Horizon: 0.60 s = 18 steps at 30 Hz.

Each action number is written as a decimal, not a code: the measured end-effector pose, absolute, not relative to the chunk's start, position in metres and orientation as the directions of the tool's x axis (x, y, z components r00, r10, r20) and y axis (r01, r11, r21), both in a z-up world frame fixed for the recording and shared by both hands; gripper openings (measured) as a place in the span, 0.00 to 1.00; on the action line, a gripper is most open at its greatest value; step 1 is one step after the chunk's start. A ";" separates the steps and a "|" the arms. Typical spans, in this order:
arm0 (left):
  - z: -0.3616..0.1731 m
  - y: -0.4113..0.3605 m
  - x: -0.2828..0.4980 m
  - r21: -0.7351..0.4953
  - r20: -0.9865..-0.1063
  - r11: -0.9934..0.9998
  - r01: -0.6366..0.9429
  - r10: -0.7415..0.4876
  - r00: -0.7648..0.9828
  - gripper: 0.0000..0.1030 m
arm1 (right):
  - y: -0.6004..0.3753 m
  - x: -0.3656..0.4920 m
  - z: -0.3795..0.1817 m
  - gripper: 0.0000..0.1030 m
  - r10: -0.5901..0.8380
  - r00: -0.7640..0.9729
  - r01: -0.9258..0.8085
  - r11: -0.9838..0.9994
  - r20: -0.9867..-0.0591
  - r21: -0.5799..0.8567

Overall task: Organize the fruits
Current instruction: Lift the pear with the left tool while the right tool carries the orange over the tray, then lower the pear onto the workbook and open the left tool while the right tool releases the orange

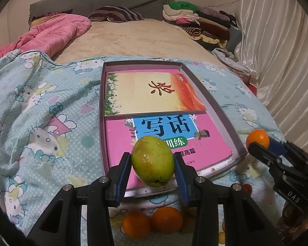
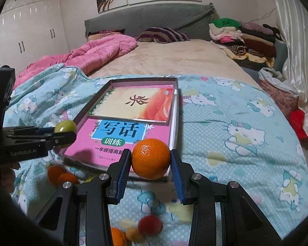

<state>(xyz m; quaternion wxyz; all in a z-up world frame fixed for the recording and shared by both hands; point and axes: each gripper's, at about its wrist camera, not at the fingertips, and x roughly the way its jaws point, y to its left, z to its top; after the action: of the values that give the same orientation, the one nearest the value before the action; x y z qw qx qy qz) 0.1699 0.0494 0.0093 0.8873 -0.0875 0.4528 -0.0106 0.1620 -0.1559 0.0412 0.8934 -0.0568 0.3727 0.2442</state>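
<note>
Left wrist view: a shallow box [image 1: 215, 110] lies on a cartoon-cat blanket [image 1: 41, 106] spread over the bed, with a pink workbook [image 1: 121, 135] flat inside it and a cream-and-orange booklet [image 1: 149, 92] on top at the far end. Beyond them are a pink quilt [image 1: 51, 32], a striped pillow [image 1: 115, 13] and a pile of folded clothes [image 1: 201, 20] against the curtain. The left tool [image 1: 153, 164] is clamped on a green fruit [image 1: 153, 162], both blue pads pressed to its sides, held above the box's near edge. Two oranges [image 1: 152, 223] rest on the blanket just below the tool — touching each other. At the right edge the right tool [image 1: 260, 145] grips an orange [image 1: 257, 138] just outside the box's near right corner.

Right wrist view: the right tool [image 2: 151, 160] holds the orange [image 2: 151, 157] between its pads, in front of the near right corner of the box [image 2: 175, 102]. To the left, the left tool [image 2: 67, 135] carries the green fruit [image 2: 64, 126] at the box's left rim. Loose fruit lies on the blanket [image 2: 236, 133] near the camera — oranges [image 2: 60, 176] at left, a red fruit [image 2: 149, 224] and a blurred yellowish one [image 2: 134, 234] below.
</note>
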 end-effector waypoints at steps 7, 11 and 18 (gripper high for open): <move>-0.009 0.047 0.178 -0.142 -0.823 0.989 -0.049 -0.090 0.561 0.40 | -0.136 0.178 0.034 0.38 0.387 0.588 -0.507 0.861 -0.711 0.049; -0.013 0.045 0.179 -0.130 -0.831 0.990 -0.048 -0.082 0.550 0.40 | -0.124 0.189 0.026 0.38 0.377 0.565 -0.519 0.854 -0.734 0.040; -0.022 0.045 0.181 -0.118 -0.841 0.992 -0.053 -0.072 0.536 0.40 | -0.110 0.201 0.009 0.38 0.361 0.519 -0.539 0.842 -0.775 0.031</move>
<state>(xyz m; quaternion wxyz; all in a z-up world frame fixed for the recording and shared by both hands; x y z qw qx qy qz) 0.1815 0.0449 -0.0224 0.8740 -0.0647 0.4816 -0.0055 0.2008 -0.1103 0.0086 0.8648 -0.1072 0.4159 0.2601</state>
